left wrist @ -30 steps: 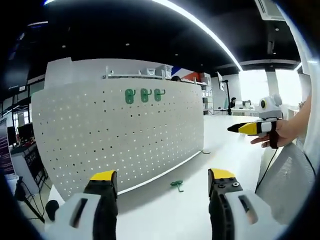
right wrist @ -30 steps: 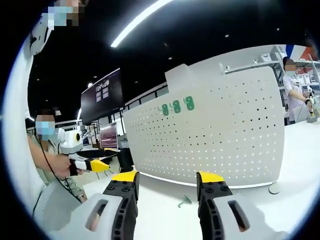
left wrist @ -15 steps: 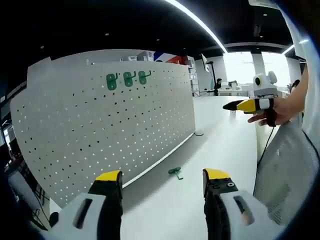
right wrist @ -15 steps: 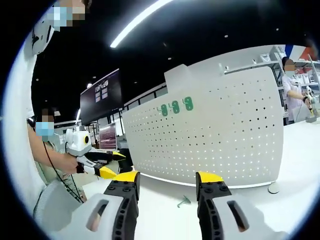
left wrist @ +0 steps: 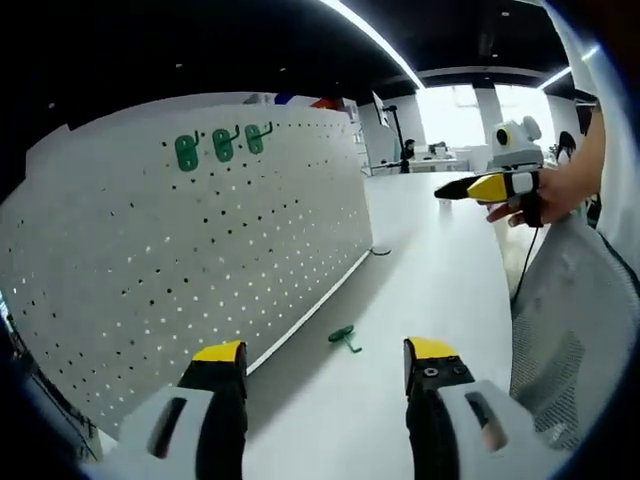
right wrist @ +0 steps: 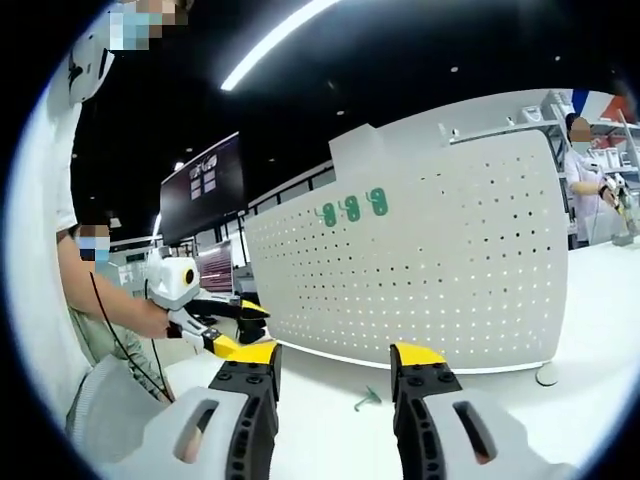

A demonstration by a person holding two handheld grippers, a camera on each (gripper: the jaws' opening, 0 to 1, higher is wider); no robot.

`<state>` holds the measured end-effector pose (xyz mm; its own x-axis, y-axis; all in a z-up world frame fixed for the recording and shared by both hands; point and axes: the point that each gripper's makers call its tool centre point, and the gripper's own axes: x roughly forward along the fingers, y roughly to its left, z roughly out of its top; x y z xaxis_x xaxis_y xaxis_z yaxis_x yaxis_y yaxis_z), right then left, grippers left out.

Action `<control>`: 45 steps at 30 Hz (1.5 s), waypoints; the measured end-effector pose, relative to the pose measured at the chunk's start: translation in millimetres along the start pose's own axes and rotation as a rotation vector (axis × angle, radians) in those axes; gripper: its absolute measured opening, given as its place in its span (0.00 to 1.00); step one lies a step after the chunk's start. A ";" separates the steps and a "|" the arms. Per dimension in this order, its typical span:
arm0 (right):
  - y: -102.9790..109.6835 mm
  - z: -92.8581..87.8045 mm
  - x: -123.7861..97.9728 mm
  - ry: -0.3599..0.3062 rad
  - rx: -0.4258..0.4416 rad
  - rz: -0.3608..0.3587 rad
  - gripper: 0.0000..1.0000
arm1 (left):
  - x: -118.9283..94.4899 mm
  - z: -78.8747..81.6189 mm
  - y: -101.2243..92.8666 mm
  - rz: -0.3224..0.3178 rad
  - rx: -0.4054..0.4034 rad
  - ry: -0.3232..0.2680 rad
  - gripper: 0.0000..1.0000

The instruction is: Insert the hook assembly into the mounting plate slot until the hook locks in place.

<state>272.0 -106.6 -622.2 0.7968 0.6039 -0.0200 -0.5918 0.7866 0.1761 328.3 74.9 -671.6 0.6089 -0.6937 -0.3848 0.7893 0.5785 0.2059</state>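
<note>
The green hook [left wrist: 344, 338] lay flat on the white table [left wrist: 440, 260] just in front of the foot of the pegboard [left wrist: 200, 250], at lower centre of the left gripper view, straight ahead of and between the jaws of the left gripper [left wrist: 322, 362], which stood spread and held nothing. Its long axis ran roughly along the board's foot. In the right gripper view the hook [right wrist: 367, 399] again lay ahead between the released, empty jaws of the right gripper [right wrist: 332, 362]. Judged from both views, the left gripper appeared the nearer. Three green hooks [left wrist: 222, 146] already hung at the board's upper left. A dark screen [right wrist: 202, 185] carried writing too small to read; no brand was legible.
</note>
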 end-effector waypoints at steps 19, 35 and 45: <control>-3.4 -2.5 -0.2 0.009 0.011 -0.012 0.41 | 34.0 -7.2 4.8 -0.148 0.063 0.086 0.65; -4.8 -3.9 -0.7 0.011 0.032 -0.014 0.40 | 61.7 -13.2 8.0 -0.253 0.187 0.166 0.56; -4.5 -6.4 -1.3 0.021 0.041 -0.014 0.39 | 81.5 -22.1 2.2 -0.322 0.299 0.216 0.49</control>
<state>272.9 -110.1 -629.2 0.8021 0.5956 -0.0438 -0.5744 0.7895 0.2163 377.9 29.1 -722.4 0.3243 -0.6942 -0.6425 0.9424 0.1787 0.2826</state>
